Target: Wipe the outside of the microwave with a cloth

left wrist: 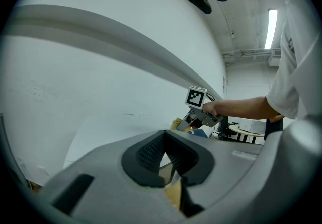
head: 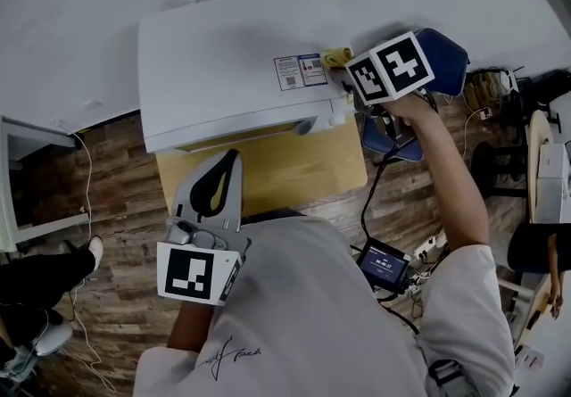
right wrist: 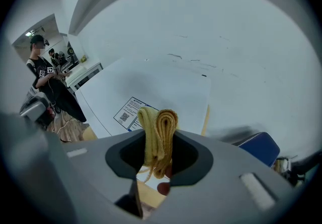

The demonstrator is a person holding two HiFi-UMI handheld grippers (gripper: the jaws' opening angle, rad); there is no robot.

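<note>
Gripping folded yellow cloth (right wrist: 158, 132) in my right claw (right wrist: 158, 160) at the top right edge of the microwave (head: 223, 56), beside its label (head: 301, 71), left claw (left wrist: 168, 160) clenched on nothing over the front edge of the bench (head: 294, 168); best, I judge: press flat, sweep in overlapping strokes.

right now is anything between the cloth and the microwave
Nothing visible does. The right gripper has the cloth clamped right at the microwave top's right edge, beside the label. The left gripper is shut and empty, back over the table, out of the way.
</note>
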